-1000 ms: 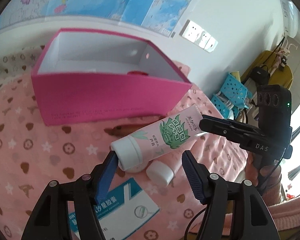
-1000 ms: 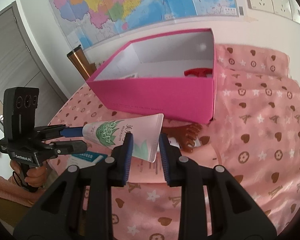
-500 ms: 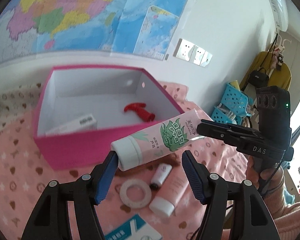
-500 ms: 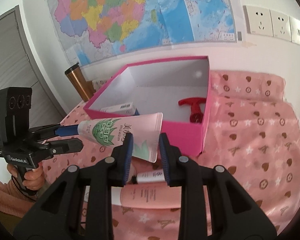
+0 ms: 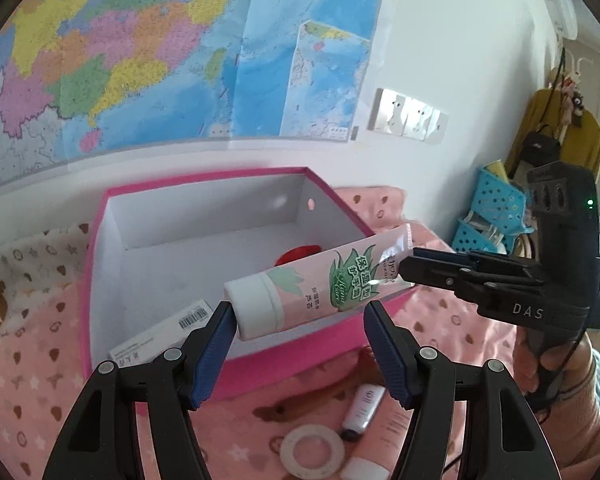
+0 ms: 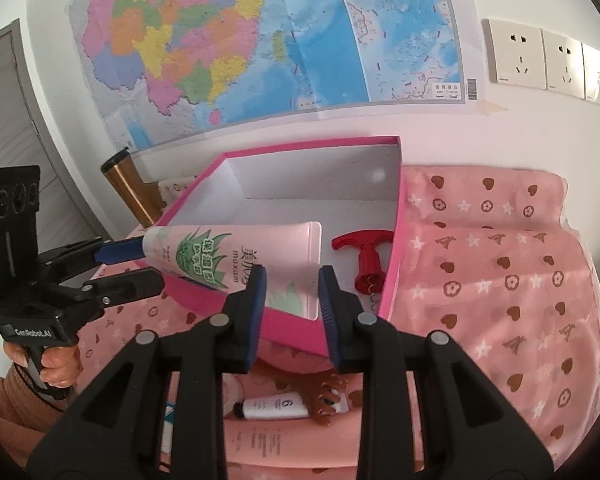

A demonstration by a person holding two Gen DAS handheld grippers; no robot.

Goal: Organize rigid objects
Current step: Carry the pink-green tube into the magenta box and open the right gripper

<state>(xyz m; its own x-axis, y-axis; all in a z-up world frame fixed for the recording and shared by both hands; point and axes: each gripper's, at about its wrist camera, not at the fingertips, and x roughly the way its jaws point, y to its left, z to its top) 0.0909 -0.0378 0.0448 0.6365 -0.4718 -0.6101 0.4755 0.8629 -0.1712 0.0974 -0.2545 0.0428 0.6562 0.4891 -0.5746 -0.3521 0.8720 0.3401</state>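
A pink tube (image 5: 324,280) (image 6: 236,256) with a green aloe print and a white cap hangs level over the front wall of the open pink box (image 5: 204,179) (image 6: 312,145). My right gripper (image 6: 292,292) (image 5: 410,264) is shut on the tube's flat crimped end. My left gripper (image 5: 300,332) (image 6: 136,264) stands open around the cap; the left pad touches the cap and the other pad stays well clear. In the box lie a red T-handled corkscrew (image 6: 364,252) (image 5: 298,254) and a white carton (image 5: 160,336) with a barcode.
On the pink heart-print cloth in front of the box lie a small white tube (image 5: 364,404) (image 6: 274,406), a white tape ring (image 5: 310,450), a brown hair claw (image 6: 332,396) and a pink tube (image 6: 260,436). A copper flask (image 6: 128,188) stands left of the box. The wall is close behind.
Both grippers have risen and moved toward the box, carrying the tube from above the cloth to above the box's front wall. Neither gripper's jaws have changed.
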